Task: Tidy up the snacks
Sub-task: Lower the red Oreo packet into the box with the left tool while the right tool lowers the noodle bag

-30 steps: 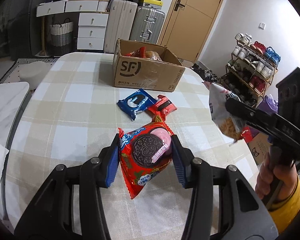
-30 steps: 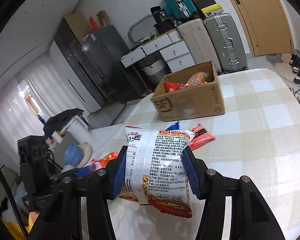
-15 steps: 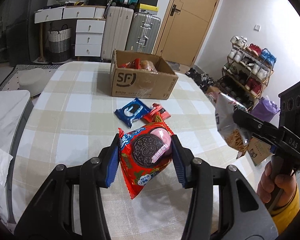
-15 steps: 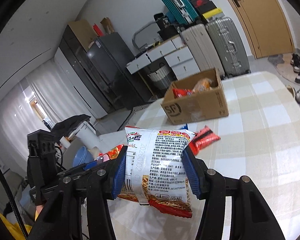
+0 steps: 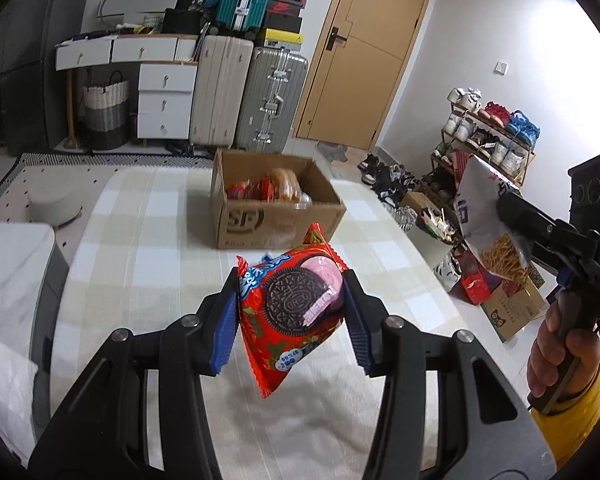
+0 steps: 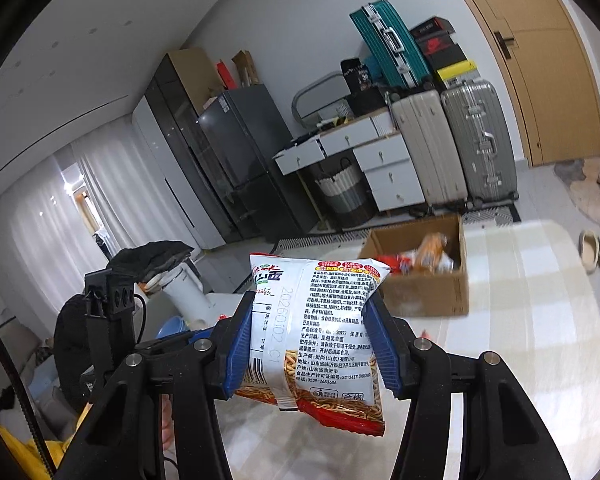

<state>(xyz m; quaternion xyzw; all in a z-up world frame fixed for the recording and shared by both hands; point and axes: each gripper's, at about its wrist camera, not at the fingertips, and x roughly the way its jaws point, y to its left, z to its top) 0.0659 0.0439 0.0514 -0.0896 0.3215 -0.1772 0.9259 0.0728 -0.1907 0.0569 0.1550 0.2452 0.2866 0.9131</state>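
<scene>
My left gripper [image 5: 290, 316] is shut on a red Oreo packet [image 5: 290, 312], held in the air above the checked tablecloth [image 5: 140, 256]. My right gripper [image 6: 312, 342] is shut on a white noodle snack bag [image 6: 316, 332], also lifted off the table. That bag [image 5: 488, 220] shows at the right of the left wrist view, clamped in the right gripper, with a hand [image 5: 560, 344] on its handle. Beyond both stands an open cardboard box [image 5: 274, 210] [image 6: 424, 272] with several snacks inside.
The checked table ends at the right, where a shoe rack [image 5: 488, 136] and floor clutter lie. Behind the box stand suitcases [image 5: 244, 92], white drawers [image 5: 164, 100] and a door [image 5: 372, 52]. A dark fridge [image 6: 236, 160] stands left in the right wrist view.
Both grippers have risen with their packets still clamped. The table and box sit lower and farther off in both views. The blue and red packets by the box have gone from sight behind the Oreo packet.
</scene>
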